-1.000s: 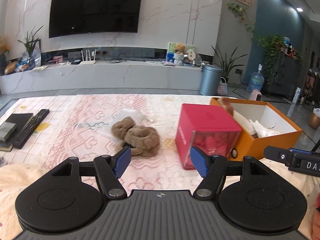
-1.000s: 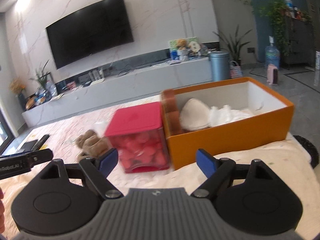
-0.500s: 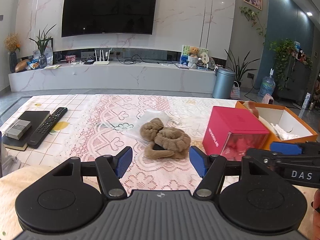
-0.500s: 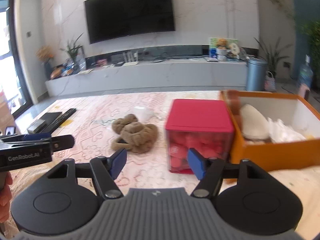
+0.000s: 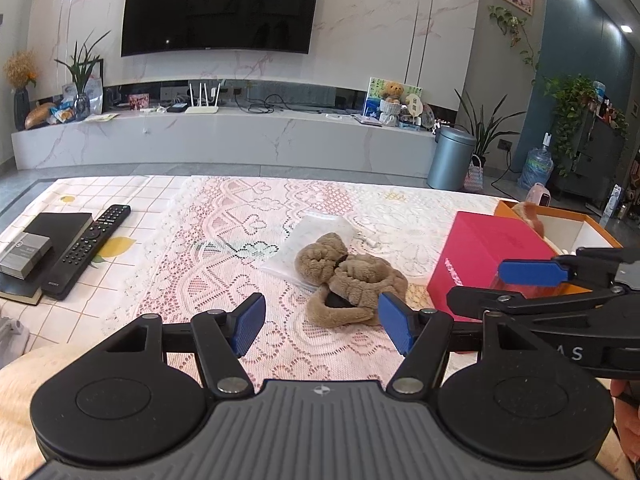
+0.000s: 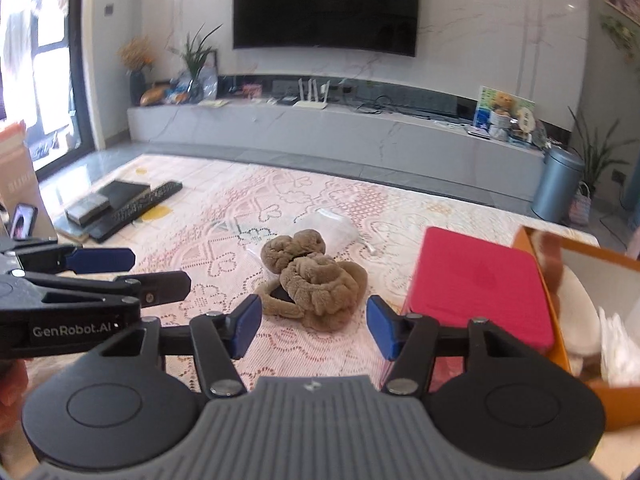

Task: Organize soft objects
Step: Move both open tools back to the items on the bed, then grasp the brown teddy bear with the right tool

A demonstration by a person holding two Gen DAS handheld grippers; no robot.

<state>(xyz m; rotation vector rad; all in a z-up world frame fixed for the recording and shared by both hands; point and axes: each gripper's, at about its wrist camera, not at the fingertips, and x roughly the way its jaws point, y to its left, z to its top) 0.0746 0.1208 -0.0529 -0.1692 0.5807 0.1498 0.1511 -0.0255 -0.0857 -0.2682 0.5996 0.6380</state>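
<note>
Both grippers line up on the brown plush pile

The brown plush pile [image 5: 348, 280] lies mid-table on the lace cloth [image 5: 240, 240], partly on a clear plastic bag [image 5: 316, 228], left of the red box [image 5: 488, 248] and orange box [image 6: 592, 368]. Left gripper [image 5: 322, 326] hangs wide and empty, near the pile. Right gripper [image 6: 314, 320] is narrowing, nothing between its pads yet, probably presetting for a soft pinch before the orange box.
</note>
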